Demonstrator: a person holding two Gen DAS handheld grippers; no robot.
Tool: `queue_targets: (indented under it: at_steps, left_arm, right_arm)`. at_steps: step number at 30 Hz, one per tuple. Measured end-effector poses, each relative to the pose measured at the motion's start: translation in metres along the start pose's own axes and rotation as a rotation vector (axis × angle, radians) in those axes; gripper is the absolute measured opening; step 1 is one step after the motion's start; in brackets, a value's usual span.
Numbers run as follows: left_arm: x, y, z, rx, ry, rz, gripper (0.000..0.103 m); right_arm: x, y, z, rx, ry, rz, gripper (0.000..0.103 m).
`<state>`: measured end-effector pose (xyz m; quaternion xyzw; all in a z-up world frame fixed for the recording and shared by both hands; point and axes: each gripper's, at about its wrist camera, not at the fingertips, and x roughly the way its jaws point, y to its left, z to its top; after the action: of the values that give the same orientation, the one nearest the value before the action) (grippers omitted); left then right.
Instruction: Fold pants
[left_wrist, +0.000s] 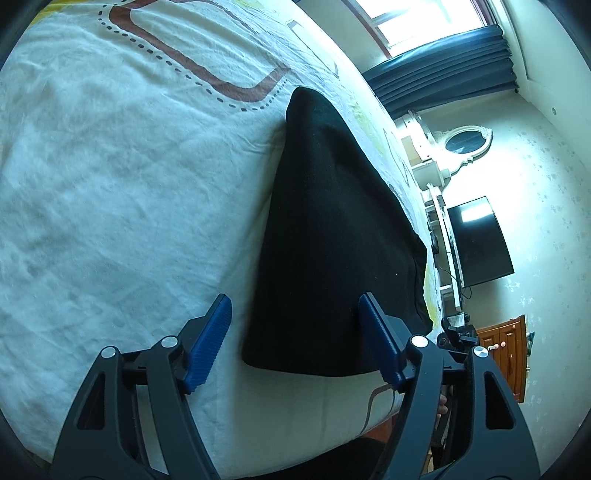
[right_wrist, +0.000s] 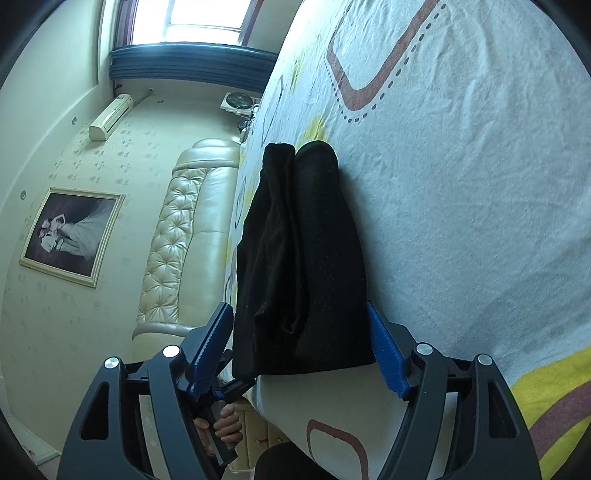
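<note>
Bedsheet (left_wrist: 110, 184) lying wrinkled and patterned, folded black pants (left_wrist: 332, 240) resting near its edge, left gripper (left_wrist: 295, 339) and right gripper (right_wrist: 301, 343) hovering spread, empty, curtained window (left_wrist: 443, 62) glowing.

Black linkage arms, silver pivot bolts, ribbed blue fingers (left_wrist: 380, 343).

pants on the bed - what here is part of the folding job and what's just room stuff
Job:
black pants, folded, lying on the bed sheet
left gripper, open
right gripper, open

Just there:
TV
mirror
curtain
headboard
framed photo
air conditioner
</note>
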<state>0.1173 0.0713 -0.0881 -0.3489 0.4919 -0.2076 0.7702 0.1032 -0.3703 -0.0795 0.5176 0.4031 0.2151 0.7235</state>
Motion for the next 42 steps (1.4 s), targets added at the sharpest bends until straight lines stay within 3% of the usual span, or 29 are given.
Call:
queue_targets:
  at_steps: [9,11,14,20,27,33,35,38,42]
  left_arm:
    - [0.012,-0.008,-0.007,0.064,0.009,0.014,0.077]
    - [0.014,-0.007,-0.006,0.067,0.006,0.019,0.079]
    - [0.016,-0.011,-0.008,0.090,0.003,0.036,0.084]
    - [0.026,-0.028,-0.018,0.200,-0.002,0.109,0.100]
    - [0.029,-0.031,-0.022,0.207,-0.026,0.150,0.100]
    - [0.024,-0.025,-0.020,0.177,-0.036,0.112,0.100]
    - [0.024,-0.026,-0.019,0.186,-0.030,0.117,0.099]
    - [0.024,-0.029,-0.021,0.214,-0.025,0.149,0.088]
    - [0.024,-0.034,-0.024,0.262,-0.021,0.182,0.080]
  right_arm:
    - [0.001,0.009,-0.007,-0.051,0.015,-0.098,0.072]
    - [0.008,0.012,-0.008,-0.070,0.041,-0.102,0.078]
    - [0.016,0.016,-0.008,-0.077,0.037,-0.101,0.085]
    - [0.032,0.021,-0.005,-0.093,0.034,-0.138,0.088]
    - [0.037,0.026,-0.009,-0.128,0.034,-0.133,0.087]
    - [0.035,0.023,-0.010,-0.141,0.035,-0.154,0.081]
    - [0.037,0.024,-0.012,-0.145,0.031,-0.175,0.073]
    - [0.036,0.019,-0.013,-0.135,0.020,-0.192,0.059]
    - [0.036,0.019,-0.014,-0.142,0.016,-0.205,0.055]
